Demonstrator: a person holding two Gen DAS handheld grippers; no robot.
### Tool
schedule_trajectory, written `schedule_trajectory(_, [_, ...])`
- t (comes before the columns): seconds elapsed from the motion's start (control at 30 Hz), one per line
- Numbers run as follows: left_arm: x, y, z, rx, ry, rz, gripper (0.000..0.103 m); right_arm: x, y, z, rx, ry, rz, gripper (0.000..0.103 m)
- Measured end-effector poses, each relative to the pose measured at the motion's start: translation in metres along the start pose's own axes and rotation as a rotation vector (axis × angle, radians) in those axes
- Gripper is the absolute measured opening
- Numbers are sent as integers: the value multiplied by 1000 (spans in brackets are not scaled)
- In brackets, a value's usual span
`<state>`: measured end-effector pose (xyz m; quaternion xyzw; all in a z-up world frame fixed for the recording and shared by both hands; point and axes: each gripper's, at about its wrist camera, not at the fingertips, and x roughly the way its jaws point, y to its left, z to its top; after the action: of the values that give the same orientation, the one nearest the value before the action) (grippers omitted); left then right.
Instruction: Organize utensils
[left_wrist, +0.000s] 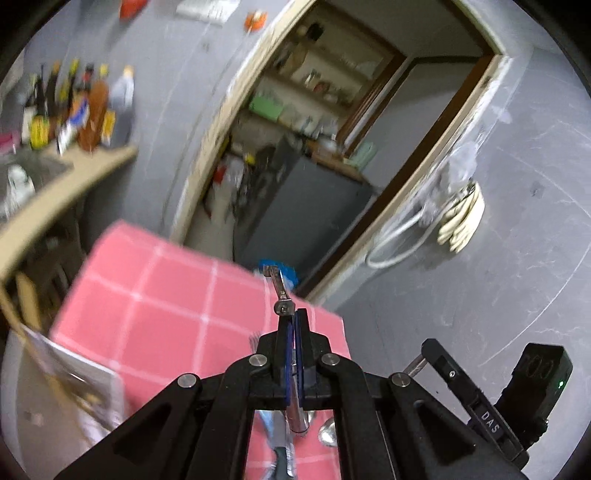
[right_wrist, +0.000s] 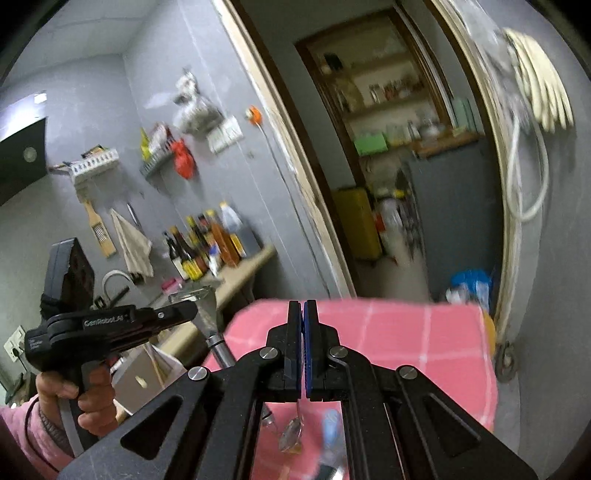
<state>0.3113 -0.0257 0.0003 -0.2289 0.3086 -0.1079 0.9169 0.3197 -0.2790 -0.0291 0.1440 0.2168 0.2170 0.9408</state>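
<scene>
Black linkage arms fill the bottom of both wrist views. Clamped in the left gripper (left_wrist: 292, 325) is a metal utensil (left_wrist: 282, 295), its shiny handle running back between the blue pads and its narrow end poking out past the fingertips. The right gripper (right_wrist: 303, 314) is pressed fully closed, and a spoon (right_wrist: 291, 432) hangs below its jaws. More cutlery (left_wrist: 328, 432) lies on the pink checked tablecloth (left_wrist: 166, 295). Beyond it stand sauce bottles (right_wrist: 207, 243) on a counter and an open doorway (right_wrist: 388, 166).

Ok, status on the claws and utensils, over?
Left claw shut on spatula. Right claw shut on spoon. Both above pink tablecloth. Nothing blocking.
</scene>
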Motion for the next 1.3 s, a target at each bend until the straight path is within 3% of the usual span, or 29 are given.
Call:
schedule_trajectory(0.23, [-83,12,36,101,-134,86,2,6,78,24,-51,-73,83,2])
schedule_trajectory(0.47, [-128,55,40,112,-157,165,2,34,144,9,-97,-47,170,2])
schedule_trajectory(0.8, [-125,91,12,132,-111,201,2,72,187,-42,-171,65,165,2])
schedule_trajectory(1.07, [-107,91,-9,226,-86,214,2,85,185,-66,-171,145,144,2])
schedule_trajectory(1.3, [-98,97,-12,205,-45,194,2,93,182,-76,-153,190,141,2])
